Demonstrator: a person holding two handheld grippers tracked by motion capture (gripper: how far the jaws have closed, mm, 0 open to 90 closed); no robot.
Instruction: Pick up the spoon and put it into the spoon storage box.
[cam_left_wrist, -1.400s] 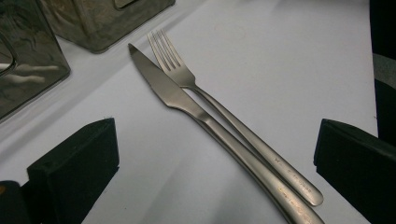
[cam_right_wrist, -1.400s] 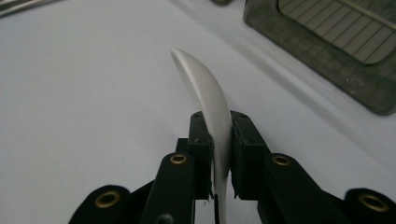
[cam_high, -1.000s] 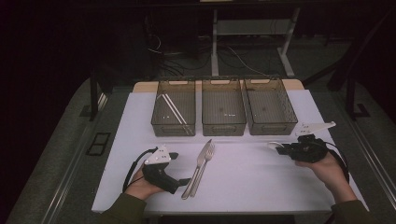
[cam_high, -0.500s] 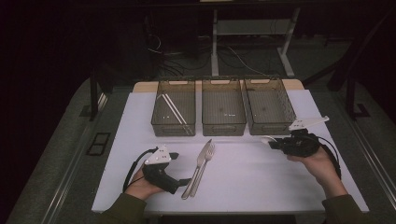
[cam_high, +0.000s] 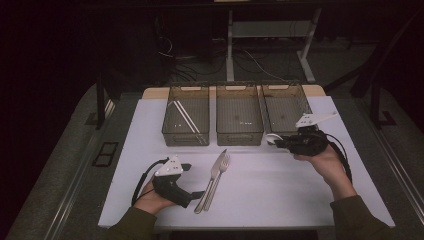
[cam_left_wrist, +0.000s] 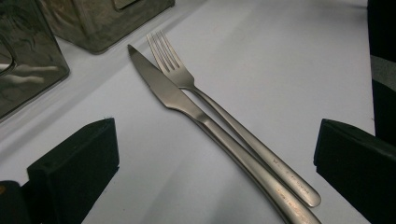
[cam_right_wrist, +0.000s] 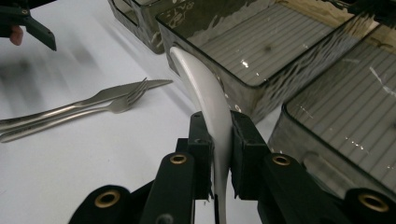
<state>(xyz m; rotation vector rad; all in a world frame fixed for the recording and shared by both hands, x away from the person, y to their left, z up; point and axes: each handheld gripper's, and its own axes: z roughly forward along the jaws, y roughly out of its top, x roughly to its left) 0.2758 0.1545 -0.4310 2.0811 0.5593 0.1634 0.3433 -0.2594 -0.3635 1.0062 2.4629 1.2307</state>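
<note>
**White spoon lifted toward the bins**

Since a second ago my right gripper (cam_high: 283, 141) has travelled up and away from me, from the open white mat toward the near wall of the bins, while my left gripper (cam_high: 197, 194) has stayed where it was. My right gripper's jaws are clamped on a curved white plastic spoon (cam_right_wrist: 205, 98), which stands edge-on between the two black pads; its handle runs down between them and its bowl reaches out ahead of the fingertips. In the high view the bowl (cam_high: 272, 138) shows as a pale spot just beyond the jaw tips, right at the front wall of the right-hand smoky clear plastic bin (cam_high: 295, 100). Beside the spoon's tip in my right gripper view stands the corner of the middle smoky clear plastic bin (cam_right_wrist: 261, 51), and the ribbed floor of the right-hand one lies off to the gripper's right.

My left gripper rests low on the white table mat (cam_high: 280, 195) with its jaws spread wide and nothing between them. Just ahead of it lie a stainless steel table knife (cam_left_wrist: 187, 102) and a stainless steel fork (cam_left_wrist: 219, 112), side by side and touching along their handles, tips pointing away from the gripper toward the bins. Farther off to its left, the left-hand smoky bin (cam_high: 186, 117) holds pale chopsticks (cam_high: 186, 119).
</note>
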